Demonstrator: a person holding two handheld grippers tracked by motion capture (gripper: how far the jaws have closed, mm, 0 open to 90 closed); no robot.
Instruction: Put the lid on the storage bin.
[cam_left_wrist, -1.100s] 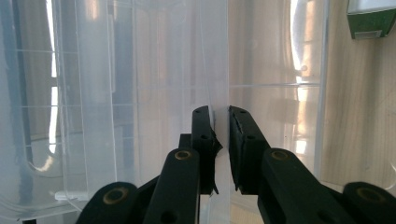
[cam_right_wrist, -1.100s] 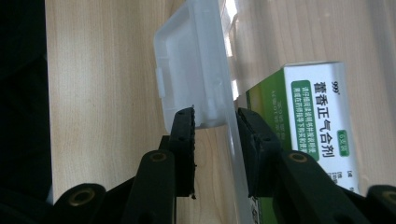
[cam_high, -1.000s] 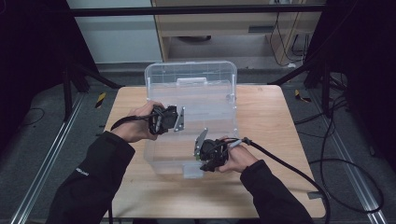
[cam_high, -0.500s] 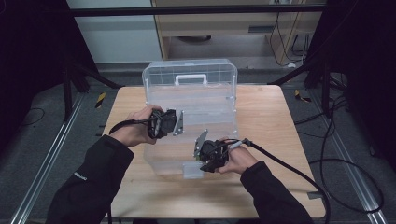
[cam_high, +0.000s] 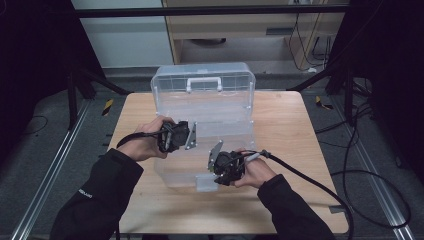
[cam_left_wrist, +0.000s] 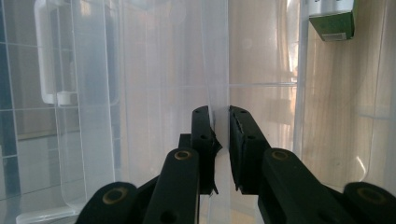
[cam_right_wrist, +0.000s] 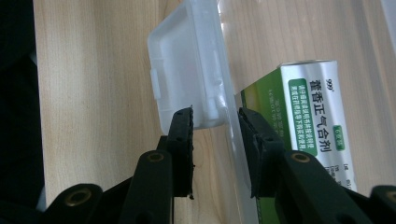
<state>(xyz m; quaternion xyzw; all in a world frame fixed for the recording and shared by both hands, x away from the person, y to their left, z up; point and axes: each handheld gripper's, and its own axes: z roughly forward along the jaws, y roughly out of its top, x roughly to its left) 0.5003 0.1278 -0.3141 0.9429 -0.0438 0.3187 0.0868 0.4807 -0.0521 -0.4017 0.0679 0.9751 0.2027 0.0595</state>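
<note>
clear plastic storage box (cam_high: 210, 135) in the middle of the wooden surface (cam_high: 285, 165), lid (cam_high: 202, 82) with white handle (cam_high: 203, 81) standing up at the far side, much as half a second ago. left tool (cam_left_wrist: 219, 140) clamped narrowly on the box's thin clear side wall, right tool (cam_right_wrist: 215, 140) set wider astride the front wall at the white latch (cam_right_wrist: 187, 70), pads seemingly just touching, green medicine carton (cam_right_wrist: 299, 140) lying inside. almost no shift in either hand lately, so probably bracing the box open, next move not yet begun.
</note>
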